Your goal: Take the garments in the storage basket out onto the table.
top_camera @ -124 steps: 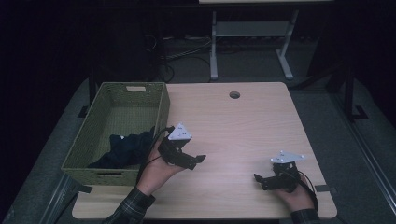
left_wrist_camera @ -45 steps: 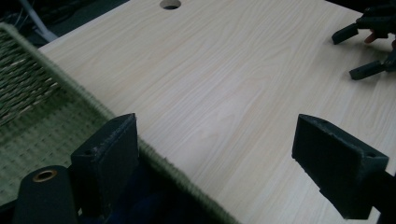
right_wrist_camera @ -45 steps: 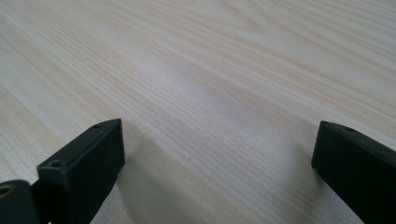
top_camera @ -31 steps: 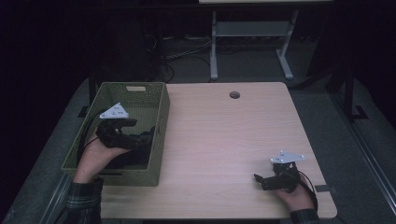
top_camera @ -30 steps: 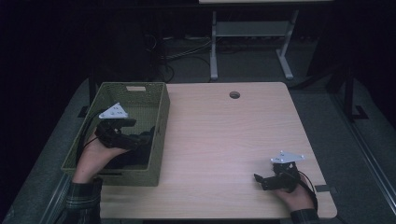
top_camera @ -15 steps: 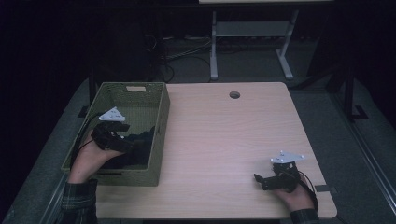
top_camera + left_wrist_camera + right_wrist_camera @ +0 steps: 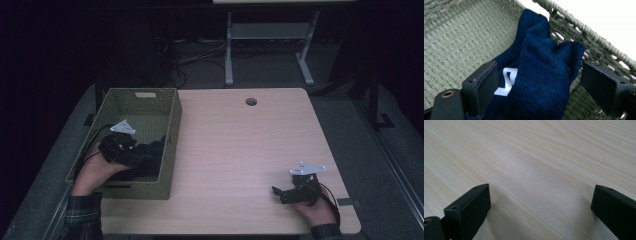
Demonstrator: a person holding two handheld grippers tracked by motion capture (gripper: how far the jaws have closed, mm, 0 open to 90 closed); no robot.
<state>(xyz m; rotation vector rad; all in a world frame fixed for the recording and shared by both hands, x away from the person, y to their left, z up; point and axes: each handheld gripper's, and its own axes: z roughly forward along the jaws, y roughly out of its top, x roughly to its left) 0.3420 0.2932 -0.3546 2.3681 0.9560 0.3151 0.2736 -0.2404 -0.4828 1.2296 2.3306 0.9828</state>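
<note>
Navy knit cloth (image 7: 541,75) is lying in the woven basket (image 7: 172,107), heaped against its wall, and we are reaching for it with our left gripper (image 7: 541,85), jaws spread wide on either side and not yet closing. Our right gripper (image 7: 539,202) is resting on the bare wooden table (image 7: 240,145), also wide open and holding nothing. We are judging the pick barely begun: gripping and lifting out remain.

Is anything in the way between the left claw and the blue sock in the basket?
Nothing visible. The left claw is open, with the blue sock already between its jaws, inside the basket.
</note>
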